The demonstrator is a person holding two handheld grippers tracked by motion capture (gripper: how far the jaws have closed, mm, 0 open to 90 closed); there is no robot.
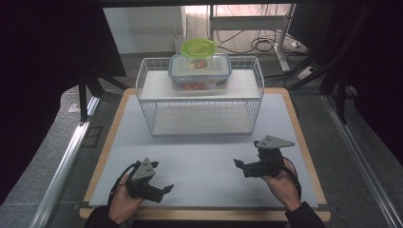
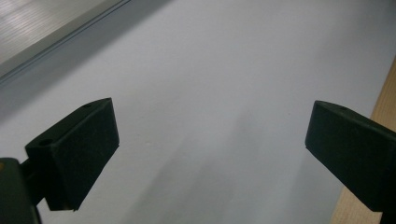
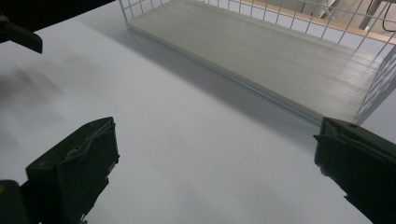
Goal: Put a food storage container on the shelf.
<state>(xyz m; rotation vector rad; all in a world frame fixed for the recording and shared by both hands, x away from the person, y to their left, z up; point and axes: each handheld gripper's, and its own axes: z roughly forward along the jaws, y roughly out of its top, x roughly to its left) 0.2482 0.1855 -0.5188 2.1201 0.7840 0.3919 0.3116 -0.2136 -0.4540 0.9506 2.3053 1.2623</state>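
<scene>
A white wire rack (image 1: 199, 95) with two shelves stands at the back of the pale mat (image 1: 199, 156). On its top shelf rests a clear lidded food box (image 1: 200, 71), and a green-lidded tub (image 1: 198, 49) sits on that box. My left gripper (image 1: 167, 188) hovers near the front left of the mat, jaws wide apart with nothing between them (image 2: 210, 154). My right gripper (image 1: 239, 166) is at the front right, also open and empty (image 3: 215, 163), pointing toward the rack's lower shelf (image 3: 261, 51).
The mat lies on a wooden table (image 1: 304, 142) whose edge shows around it. An aluminium rail (image 1: 66, 161) runs along the left. Cables and desk legs (image 1: 256, 42) lie on the floor behind the rack.
</scene>
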